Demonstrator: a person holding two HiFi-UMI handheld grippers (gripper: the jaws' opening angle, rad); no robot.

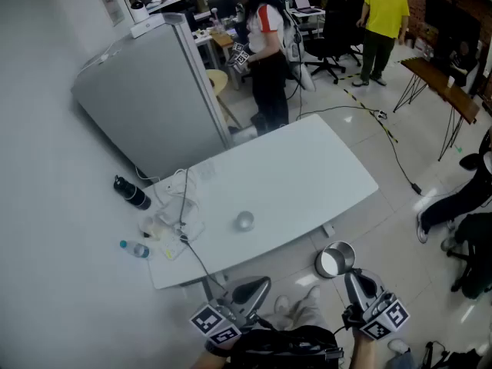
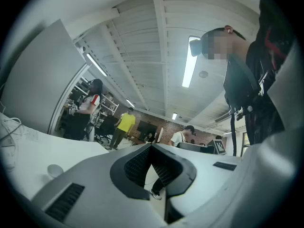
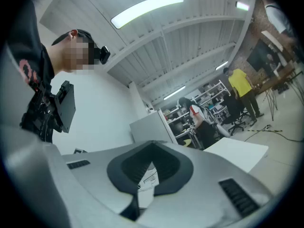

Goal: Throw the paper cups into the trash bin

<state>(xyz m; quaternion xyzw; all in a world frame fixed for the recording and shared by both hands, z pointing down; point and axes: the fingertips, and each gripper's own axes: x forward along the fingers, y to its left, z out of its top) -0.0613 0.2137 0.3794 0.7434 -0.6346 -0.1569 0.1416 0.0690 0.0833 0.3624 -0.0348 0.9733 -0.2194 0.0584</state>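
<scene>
One paper cup [image 1: 244, 221] stands upright on the white table [image 1: 307, 167], near the middle of its front half. The left gripper view also catches this cup [image 2: 54, 170], low at the left. A round open trash bin [image 1: 335, 260] stands on the floor just off the table's front edge. My left gripper [image 1: 263, 284] is held low by my body, shut and empty, its tips pointing toward the table. My right gripper [image 1: 353, 276] is shut with nothing in it, just right of the bin. Both gripper views show the jaws closed tip to tip: left gripper [image 2: 151, 146], right gripper [image 3: 152, 144].
A black bottle [image 1: 132, 193], a water bottle [image 1: 135, 249] and cables [image 1: 181, 206] sit at the table's left end. A grey cabinet [image 1: 154, 98] stands behind. One person [image 1: 261, 52] stands beyond the table, another in yellow [image 1: 382, 21] farther off, and a seated person's leg [image 1: 453, 202] is at right.
</scene>
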